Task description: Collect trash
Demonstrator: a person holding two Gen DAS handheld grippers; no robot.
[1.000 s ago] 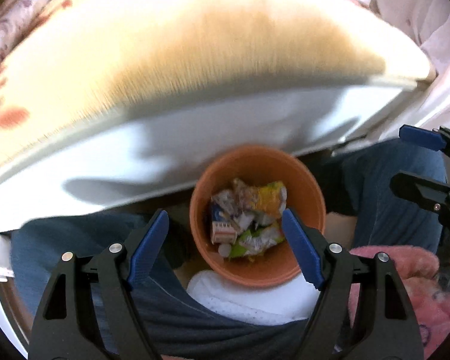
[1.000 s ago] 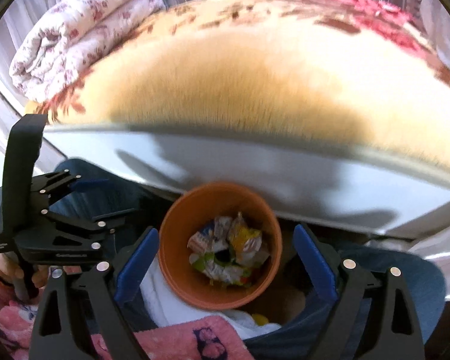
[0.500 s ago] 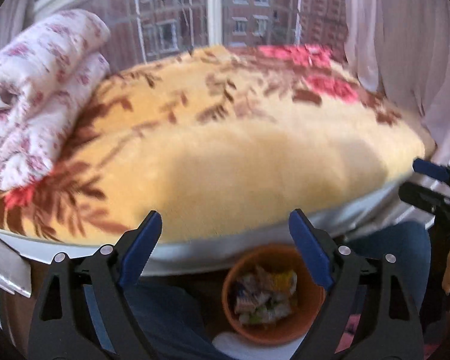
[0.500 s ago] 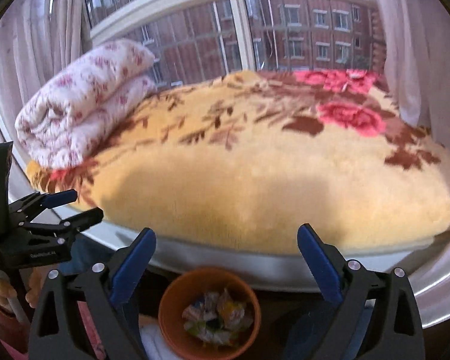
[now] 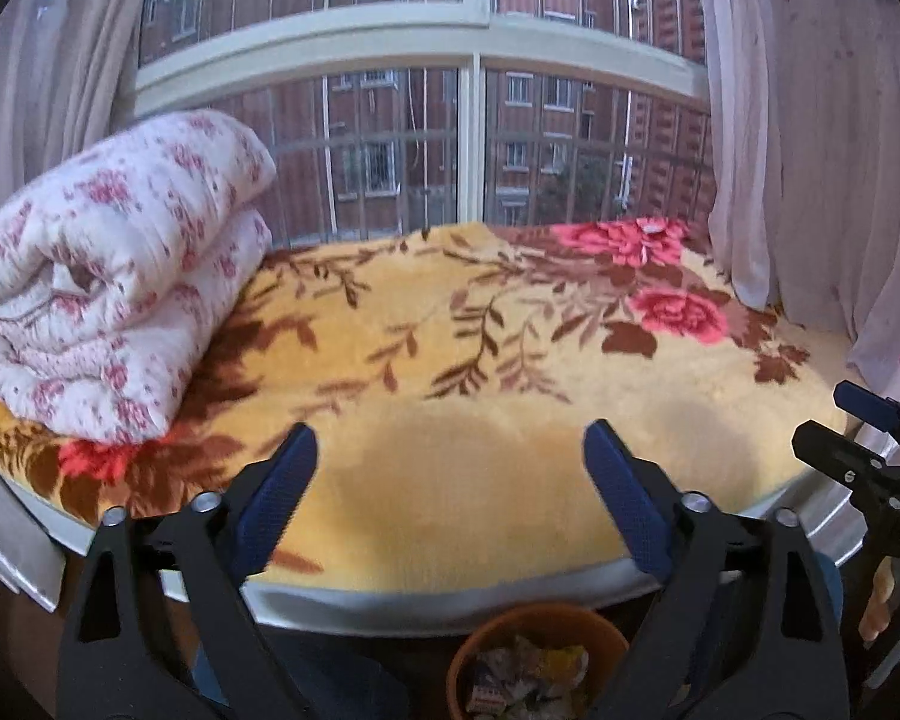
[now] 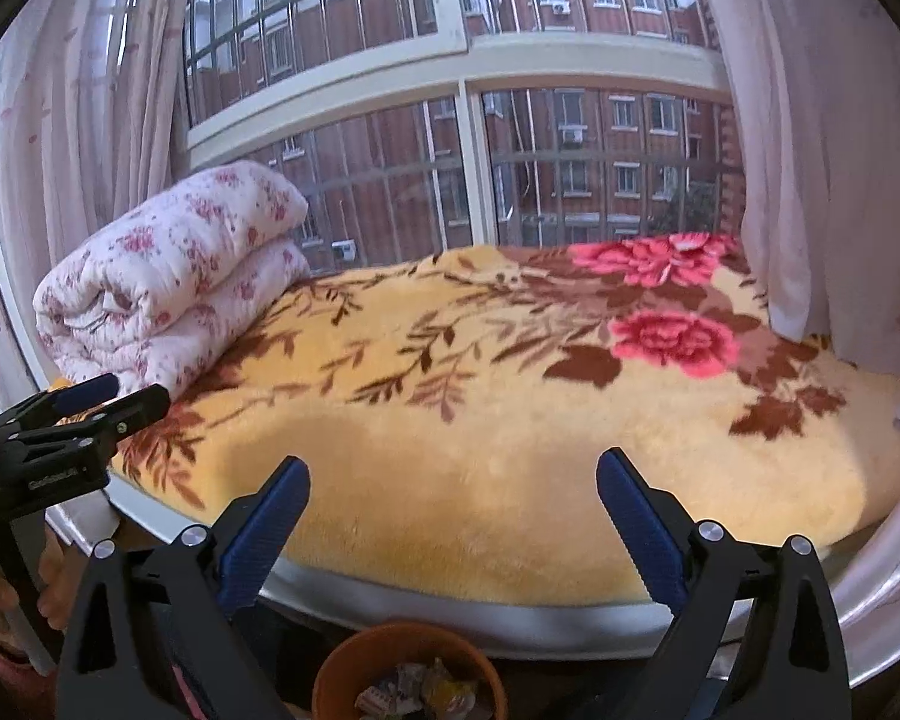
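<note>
An orange bin [image 5: 540, 624] holding several crumpled wrappers [image 5: 528, 678] sits low below the bed edge; it also shows in the right wrist view [image 6: 408, 648]. My left gripper [image 5: 450, 474] is open and empty, raised above the bin and facing the bed. My right gripper [image 6: 453, 504] is open and empty, also facing the bed. Each gripper shows at the edge of the other's view: the right one [image 5: 858, 432] and the left one [image 6: 90, 402]. No loose trash shows on the blanket.
A yellow floral blanket [image 5: 510, 360] covers the bed [image 6: 510, 390]. A rolled white floral quilt [image 5: 108, 276] lies at its left end [image 6: 174, 276]. A barred window [image 5: 474, 120] and pink curtains [image 5: 822, 150] stand behind.
Both grippers have tilted up from looking down into the orange bin to looking across the bed toward the window. The bin has dropped to the bottom edge of both views.
</note>
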